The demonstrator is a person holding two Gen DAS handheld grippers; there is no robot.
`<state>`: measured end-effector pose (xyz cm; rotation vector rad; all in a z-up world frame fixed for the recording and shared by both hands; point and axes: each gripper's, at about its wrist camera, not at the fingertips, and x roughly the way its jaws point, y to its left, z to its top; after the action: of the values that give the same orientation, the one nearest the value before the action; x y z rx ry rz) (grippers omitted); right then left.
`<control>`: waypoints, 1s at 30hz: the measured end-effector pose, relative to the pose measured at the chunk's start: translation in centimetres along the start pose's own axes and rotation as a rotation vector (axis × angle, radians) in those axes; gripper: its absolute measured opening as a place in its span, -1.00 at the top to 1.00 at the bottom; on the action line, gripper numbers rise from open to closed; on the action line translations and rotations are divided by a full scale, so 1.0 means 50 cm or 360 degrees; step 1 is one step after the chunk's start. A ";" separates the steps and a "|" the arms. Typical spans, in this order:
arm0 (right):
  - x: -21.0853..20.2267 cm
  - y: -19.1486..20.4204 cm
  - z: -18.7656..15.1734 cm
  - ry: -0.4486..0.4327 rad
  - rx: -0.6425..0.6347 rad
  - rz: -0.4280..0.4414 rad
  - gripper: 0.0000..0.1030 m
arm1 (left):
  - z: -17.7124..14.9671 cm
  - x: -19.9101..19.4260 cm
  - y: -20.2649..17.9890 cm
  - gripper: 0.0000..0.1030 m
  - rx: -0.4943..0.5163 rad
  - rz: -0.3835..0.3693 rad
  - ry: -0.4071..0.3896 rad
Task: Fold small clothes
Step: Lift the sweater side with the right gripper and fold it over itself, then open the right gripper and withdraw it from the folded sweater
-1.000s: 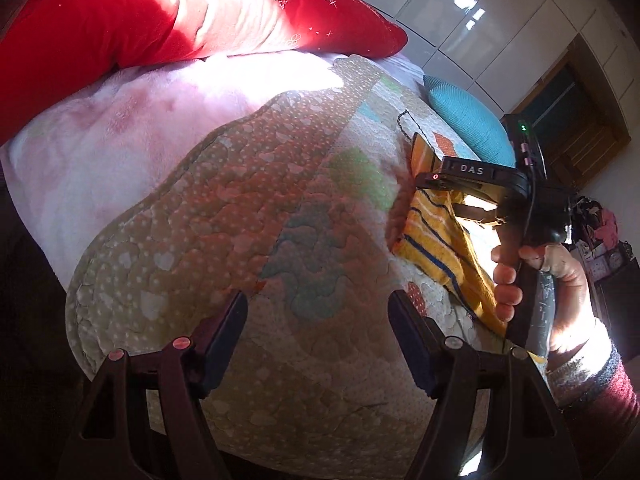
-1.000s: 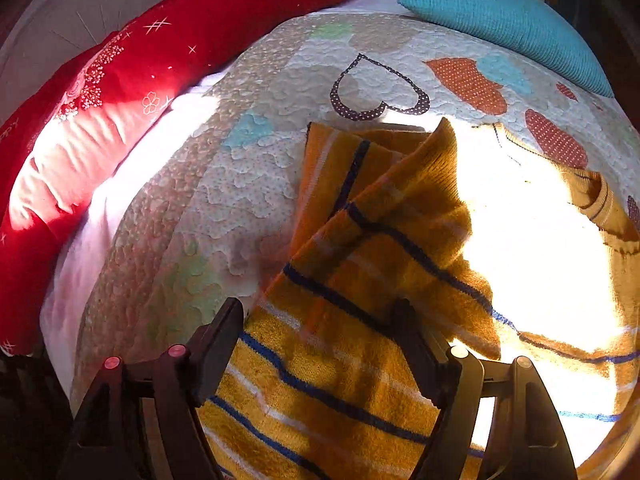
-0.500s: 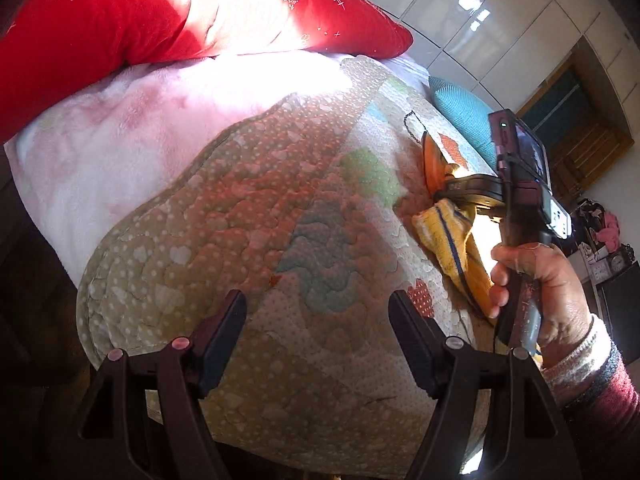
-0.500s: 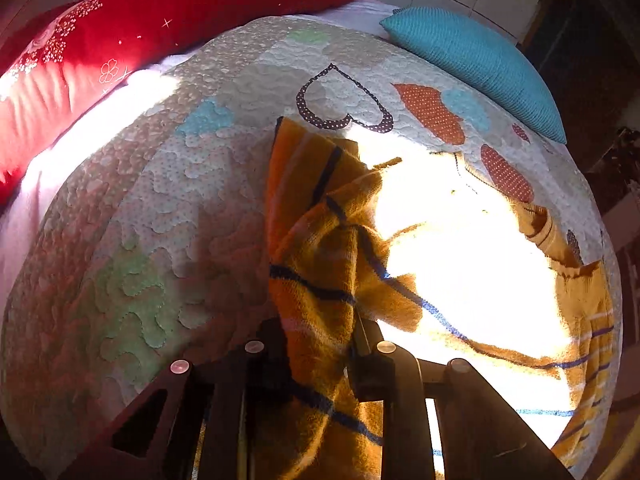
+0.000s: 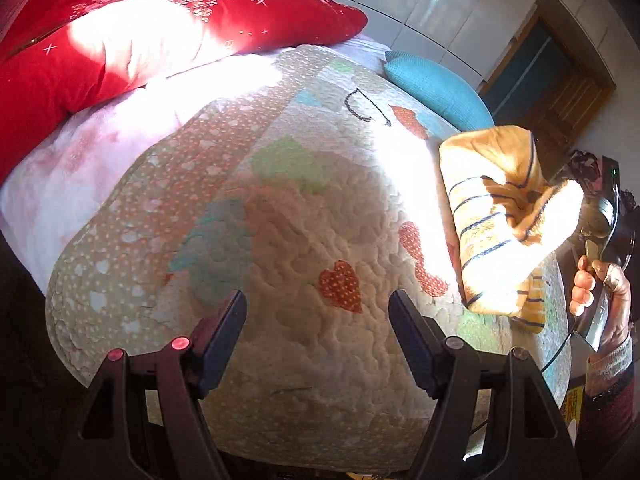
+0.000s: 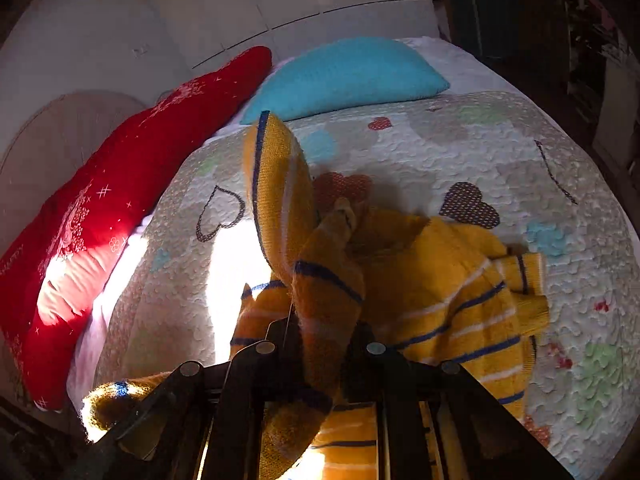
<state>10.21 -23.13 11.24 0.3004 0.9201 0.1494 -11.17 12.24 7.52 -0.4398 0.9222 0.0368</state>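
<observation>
My left fingers (image 5: 316, 336) hang released over bare quilt (image 5: 280, 208), nothing between them, the striped sweater (image 5: 492, 216) well off to their right. A second ago my right fingers (image 6: 322, 344) lay spread around its edge; now they are clenched on that fold and have lifted it, carrying it over the sweater's body ahead. The first fold is underway.

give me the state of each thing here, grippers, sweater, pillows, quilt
left gripper: open, empty, over the quilt
right gripper: shut on a fold of the sweater
sweater: yellow with blue stripes, one part lifted and doubled over, the rest lying on the quilt
quilt: spread on the bed, partly sunlit
red pillow: lying at the bed's edge
blue pillow: lying beyond the quilt
</observation>
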 end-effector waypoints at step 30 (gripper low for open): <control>-0.066 -0.287 -0.228 0.0210 0.0118 -0.0066 0.79 | -0.008 0.073 -0.257 -0.41 0.0472 -0.0074 0.0112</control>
<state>-0.92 -35.41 2.70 0.3429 1.0633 0.0981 -6.44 -0.17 8.99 -0.1878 0.9684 -0.1571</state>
